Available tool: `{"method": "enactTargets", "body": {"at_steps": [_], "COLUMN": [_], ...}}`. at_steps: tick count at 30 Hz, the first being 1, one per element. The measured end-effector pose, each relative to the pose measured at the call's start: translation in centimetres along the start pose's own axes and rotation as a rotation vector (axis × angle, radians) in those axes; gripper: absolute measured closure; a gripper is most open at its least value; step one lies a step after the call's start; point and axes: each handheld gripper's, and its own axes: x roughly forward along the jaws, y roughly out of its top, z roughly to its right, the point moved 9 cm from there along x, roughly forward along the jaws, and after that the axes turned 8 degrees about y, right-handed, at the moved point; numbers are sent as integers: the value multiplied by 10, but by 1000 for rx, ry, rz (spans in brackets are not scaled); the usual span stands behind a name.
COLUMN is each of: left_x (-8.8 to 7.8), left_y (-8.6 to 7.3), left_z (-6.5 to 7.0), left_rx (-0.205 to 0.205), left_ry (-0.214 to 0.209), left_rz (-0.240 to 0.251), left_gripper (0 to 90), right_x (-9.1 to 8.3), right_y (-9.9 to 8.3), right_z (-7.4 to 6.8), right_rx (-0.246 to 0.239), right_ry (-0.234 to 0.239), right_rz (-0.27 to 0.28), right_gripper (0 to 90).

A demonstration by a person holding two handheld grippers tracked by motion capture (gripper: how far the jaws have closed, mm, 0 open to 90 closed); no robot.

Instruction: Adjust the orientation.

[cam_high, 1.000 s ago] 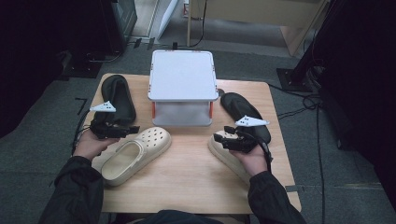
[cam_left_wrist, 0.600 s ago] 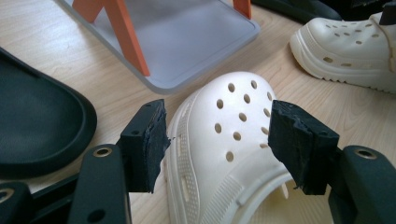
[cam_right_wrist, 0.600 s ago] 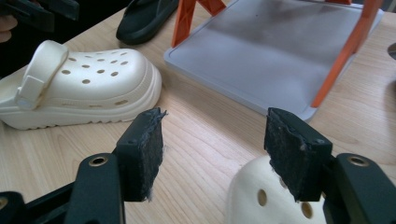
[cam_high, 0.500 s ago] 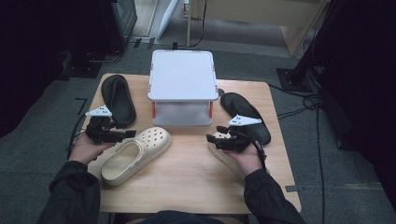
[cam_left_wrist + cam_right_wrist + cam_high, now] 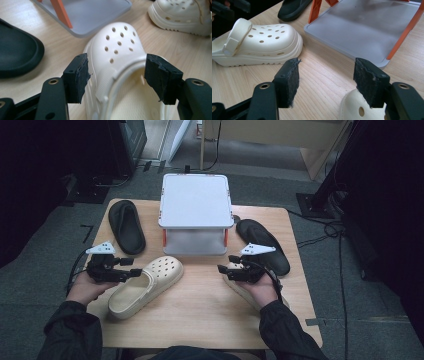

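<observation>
High view: my left claw (image 5: pixel 134 272) gapes astride the cream clog (image 5: pixel 117 75) lying on the table (image 5: pixel 200 310). Right claw (image 5: pixel 222 269) gapes too. Light, springy foam, I judge; pinch the collar rim.

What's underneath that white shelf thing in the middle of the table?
Under the white rack top, a bare grey lower tray between orange legs; nothing visibly stored. Its far back part is hidden.
</observation>
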Motion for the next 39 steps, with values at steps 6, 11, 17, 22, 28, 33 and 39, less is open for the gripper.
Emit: {"method": "enactTargets", "body": {"at_steps": [6, 11, 17, 22, 28, 33, 39], "left_x": [-2, -13, -15, -5, -7, -2, 8], "left_y": [-11, -12, -18, -27, -36, -46, -44], "left_z": [-1, -6, -25, -34, -47, -48, -41], "left_rx": [1, -13, -52, -76, -92, -122, -93], "left_ry": [1, -5, 25, 14, 27, 3, 5], "left_rz": [-14, 13, 7, -35, -38, -65, -69], "left_gripper": [359, 429, 556, 584, 613, 631, 658], "right_x": [2, 5, 13, 28, 60, 77, 100], "right_y": [0, 0, -3, -2, -8, -8, -7], "right_z": [-2, -7, -17, -33, -50, -57, -63], "right_rx": [-3, -13, -21, -33, -151, -123, -96], "right_ry": [1, 21, 47, 88, 80, 108, 129], "right_rz": [-4, -12, -33, 9, -32, -29, -30], "right_gripper": [380, 398, 435, 504, 602, 673, 719]}}
